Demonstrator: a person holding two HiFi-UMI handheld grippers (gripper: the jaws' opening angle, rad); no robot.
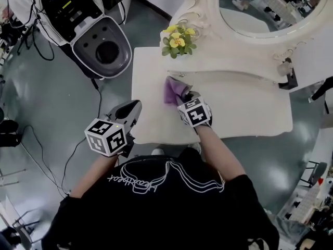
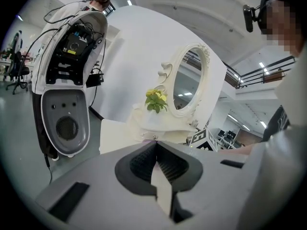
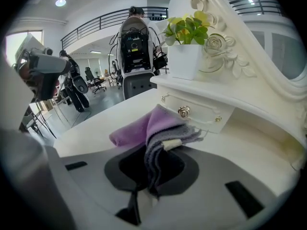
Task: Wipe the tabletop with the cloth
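Of the two tongs, the left tongs (image 1: 131,110) are nearest the person, at the left edge of the white bench (image 1: 250,113), with jaws pressed together on nothing. Farther in, the right tongs (image 1: 186,96) are clamped on the one purple cloth (image 1: 174,89) (bunched in folds), which rests on the bench. Beyond stand one pot of yellow flowers (image 1: 178,41) and one oval mirror (image 1: 270,7).

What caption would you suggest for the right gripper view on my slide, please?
Right gripper shut on the purple cloth, which lies on the white tabletop before a drawer.
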